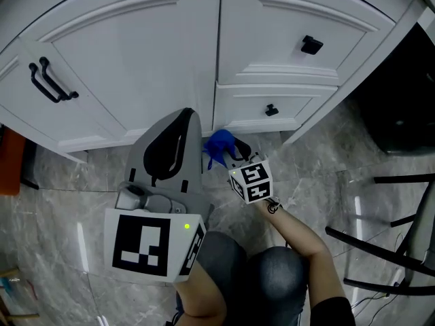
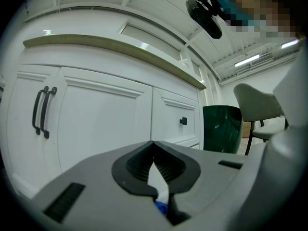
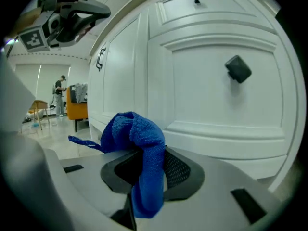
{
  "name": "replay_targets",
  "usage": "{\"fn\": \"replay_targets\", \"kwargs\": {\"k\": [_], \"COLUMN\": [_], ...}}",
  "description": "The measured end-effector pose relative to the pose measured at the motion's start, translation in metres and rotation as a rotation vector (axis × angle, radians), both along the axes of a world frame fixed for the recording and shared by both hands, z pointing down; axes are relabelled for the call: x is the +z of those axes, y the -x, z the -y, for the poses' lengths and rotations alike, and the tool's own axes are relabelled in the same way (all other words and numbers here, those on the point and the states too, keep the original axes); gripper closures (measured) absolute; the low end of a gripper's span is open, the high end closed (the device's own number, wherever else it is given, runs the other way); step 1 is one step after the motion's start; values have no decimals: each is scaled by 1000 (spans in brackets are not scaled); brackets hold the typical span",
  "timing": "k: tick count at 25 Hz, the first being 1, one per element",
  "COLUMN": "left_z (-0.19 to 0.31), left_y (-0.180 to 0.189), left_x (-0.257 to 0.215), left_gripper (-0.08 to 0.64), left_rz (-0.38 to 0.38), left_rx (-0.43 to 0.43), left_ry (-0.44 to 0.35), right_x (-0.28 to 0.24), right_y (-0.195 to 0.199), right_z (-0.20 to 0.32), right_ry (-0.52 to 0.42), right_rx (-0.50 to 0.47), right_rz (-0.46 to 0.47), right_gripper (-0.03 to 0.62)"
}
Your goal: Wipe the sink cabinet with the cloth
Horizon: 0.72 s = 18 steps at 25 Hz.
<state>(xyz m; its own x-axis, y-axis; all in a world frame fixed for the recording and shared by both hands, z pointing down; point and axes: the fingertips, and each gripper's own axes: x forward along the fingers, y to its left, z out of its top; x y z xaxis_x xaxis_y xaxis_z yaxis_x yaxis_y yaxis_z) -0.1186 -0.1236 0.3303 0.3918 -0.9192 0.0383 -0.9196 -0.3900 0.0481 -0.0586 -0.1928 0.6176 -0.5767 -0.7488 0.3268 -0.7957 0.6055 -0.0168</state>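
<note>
I hold my right gripper (image 3: pixel 147 153) low, jaws pinched on the bunched blue cloth (image 3: pixel 136 129) close to the sink cabinet (image 3: pixel 202 100) and ready to wipe its lower front, while my left gripper (image 2: pixel 154 144) hangs aside, jaws closed and empty.

The floor (image 1: pixel 81 182) is made of grey stone tiles with pale veins, and it shines a little. The white sink cabinet (image 1: pixel 136 60) stands on it, with its base running across the middle of the head view. A dark bin (image 1: pixel 401 107) stands just beside the cabinet's right corner. Nearer, at the right, the thin black legs of a chair (image 1: pixel 387 250) rest on the tiles. An orange thing (image 1: pixel 9 165) stands at the left edge.
</note>
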Motion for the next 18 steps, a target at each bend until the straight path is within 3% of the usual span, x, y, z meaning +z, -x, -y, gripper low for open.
{"fn": "replay_targets", "kwargs": {"k": [7, 18], "left_z": [-6, -10], "left_y": [11, 13], "left_x": [-1, -2], "left_gripper": [557, 557], "left_rz": [-23, -27], "left_rx": [8, 18], "left_ry": [9, 7], "right_x": [16, 16], "right_y": [16, 17], "right_z": [12, 15], "right_ry": [-44, -83], "right_rx": [7, 20], "right_rz": [-101, -95], "right_gripper": [477, 477]}}
